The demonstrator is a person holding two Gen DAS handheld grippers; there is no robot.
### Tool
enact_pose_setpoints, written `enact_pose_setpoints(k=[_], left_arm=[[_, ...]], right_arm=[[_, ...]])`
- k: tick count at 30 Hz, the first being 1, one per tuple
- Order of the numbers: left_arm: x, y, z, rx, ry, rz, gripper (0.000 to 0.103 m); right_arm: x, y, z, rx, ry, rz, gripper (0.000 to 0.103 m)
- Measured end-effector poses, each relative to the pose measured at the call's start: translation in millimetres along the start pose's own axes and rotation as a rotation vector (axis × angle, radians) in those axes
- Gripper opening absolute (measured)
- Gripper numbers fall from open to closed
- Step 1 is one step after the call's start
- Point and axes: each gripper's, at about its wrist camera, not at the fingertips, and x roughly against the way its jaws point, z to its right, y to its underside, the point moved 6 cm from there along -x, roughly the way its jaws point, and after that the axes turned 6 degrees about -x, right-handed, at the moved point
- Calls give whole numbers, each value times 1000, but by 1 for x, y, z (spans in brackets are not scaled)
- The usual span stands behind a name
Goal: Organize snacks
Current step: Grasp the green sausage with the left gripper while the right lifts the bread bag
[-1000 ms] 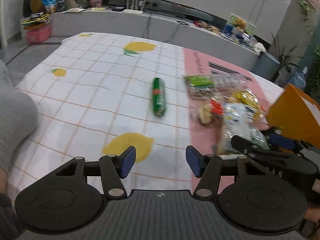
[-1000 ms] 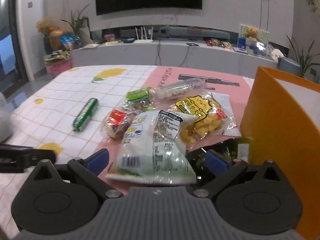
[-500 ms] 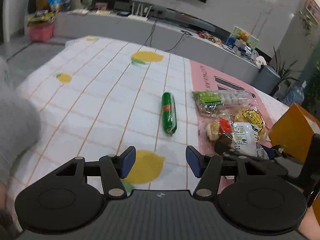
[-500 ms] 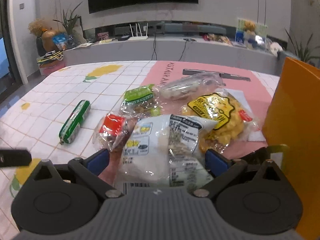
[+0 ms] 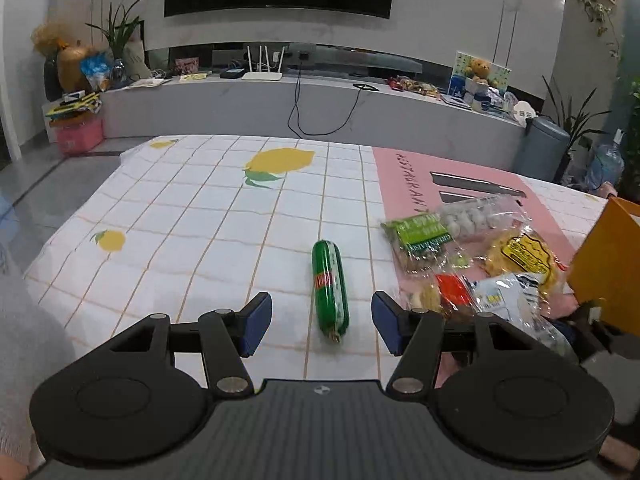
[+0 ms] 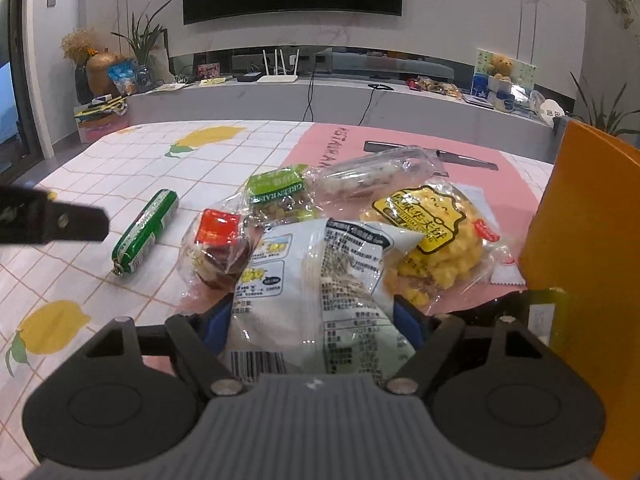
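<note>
A green sausage stick lies on the lemon-print cloth, its near end between the spread blue pads of my left gripper, which is open and touches nothing. The right gripper is closing on a white snack bag; both pads press its crumpled sides. Behind that bag lies a pile: a red-labelled packet, a green raisin bag, a clear bag of pale balls and a yellow snack bag. One left finger shows at the left edge of the right wrist view.
An orange box wall stands right of the pile, with a dark green packet at its foot. A pink mat covers the table's right part. A grey sleeve is at the left edge. A low TV bench runs behind.
The left gripper swung toward the green sausage, which now lies between its fingers. The right jaws narrowed from wide open onto the white bag, which bunched up.
</note>
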Motion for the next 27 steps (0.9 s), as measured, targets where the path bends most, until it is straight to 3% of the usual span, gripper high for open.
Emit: enact_pose_setpoints(k=[4,9,15,19,22,26,27], left_arm=[[-16,-2,-2,40,42,-9,68],[-31,-7,0,30,20,-5,68],[-58,-3,-9,75,-37,-73,64],[-61,-2,-5,35,-40,-20,62],[-61,0,6,-54,-59,-11,55],[-57,0,11,-58,-48,-10,25],[-57,1,12,-62,-55,-14,25]], right_arm=[[0,1,0,-1,-1,1,78],[0,1,0,0,-4,0,78],[0,1,-2,9,-16,-1,78],[-1,1,-2,13,-18,-1,78],[-2,2,-2,15,-21,-2,78],[-2,2,-2,16,-20,-1,78],[-2,2,-2,18,-19,0,78]])
